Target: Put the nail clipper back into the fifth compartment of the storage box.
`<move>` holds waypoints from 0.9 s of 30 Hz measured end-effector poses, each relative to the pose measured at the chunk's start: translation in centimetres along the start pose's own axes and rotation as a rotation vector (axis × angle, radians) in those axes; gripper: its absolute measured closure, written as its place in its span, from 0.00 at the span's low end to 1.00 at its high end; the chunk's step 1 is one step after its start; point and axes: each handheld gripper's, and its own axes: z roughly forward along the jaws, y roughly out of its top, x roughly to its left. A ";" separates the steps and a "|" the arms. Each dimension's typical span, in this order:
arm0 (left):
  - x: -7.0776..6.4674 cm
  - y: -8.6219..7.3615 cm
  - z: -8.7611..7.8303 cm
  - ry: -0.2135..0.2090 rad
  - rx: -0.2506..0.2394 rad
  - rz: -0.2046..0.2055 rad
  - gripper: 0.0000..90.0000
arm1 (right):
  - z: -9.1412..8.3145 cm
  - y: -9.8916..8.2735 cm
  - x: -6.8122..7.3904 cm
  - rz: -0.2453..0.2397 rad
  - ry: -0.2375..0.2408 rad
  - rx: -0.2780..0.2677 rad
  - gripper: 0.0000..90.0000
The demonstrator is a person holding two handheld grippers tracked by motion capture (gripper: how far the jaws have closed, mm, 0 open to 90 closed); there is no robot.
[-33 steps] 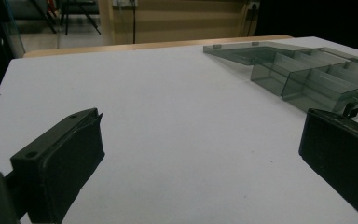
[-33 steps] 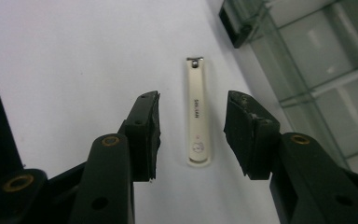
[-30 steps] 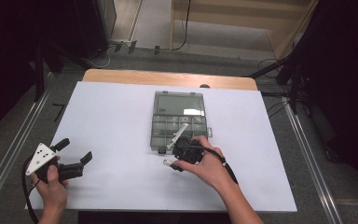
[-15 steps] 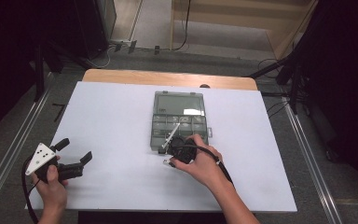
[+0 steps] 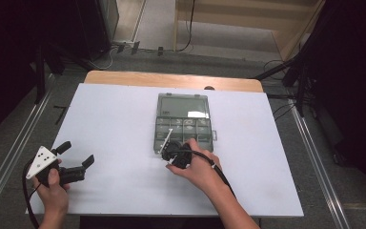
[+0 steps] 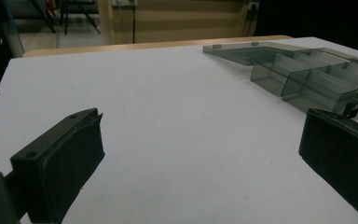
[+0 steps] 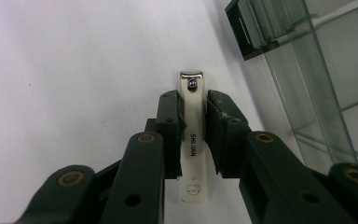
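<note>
A white nail clipper (image 7: 193,149) with a small cat print lies flat on the white table (image 5: 114,124), just off the near left corner of a clear compartment box (image 5: 183,106). My right gripper (image 7: 193,100) points down over it. Its jaws have just been closing, and the pads now press on both long sides of the clipper. In the high view the right gripper (image 5: 174,153) sits under the person's hand at the box's front edge. My left gripper (image 5: 76,153) rests at the near left of the table, open with nothing between its fingers (image 6: 65,163).
The box (image 6: 307,74) is open, its lid laid flat at the far side, with several small compartments. A wooden strip (image 5: 171,80) borders the table's far edge. Metal rails (image 5: 314,157) run along both sides.
The right hand has shifted a little to the left and down at the box's front corner. The left hand and its gripper have stayed where they were.
</note>
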 end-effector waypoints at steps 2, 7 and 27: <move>0.0 0.0 0.0 0.000 0.001 0.000 0.00 | 0.0 0.0 0.0 -0.010 0.001 -0.003 0.87; 0.0 0.0 0.0 0.000 0.003 0.000 0.00 | 0.0 0.1 0.0 -0.007 0.005 0.001 0.88; 0.0 0.0 0.0 0.000 0.005 -0.002 0.00 | -1.4 -1.3 -1.2 0.023 0.063 -0.122 0.88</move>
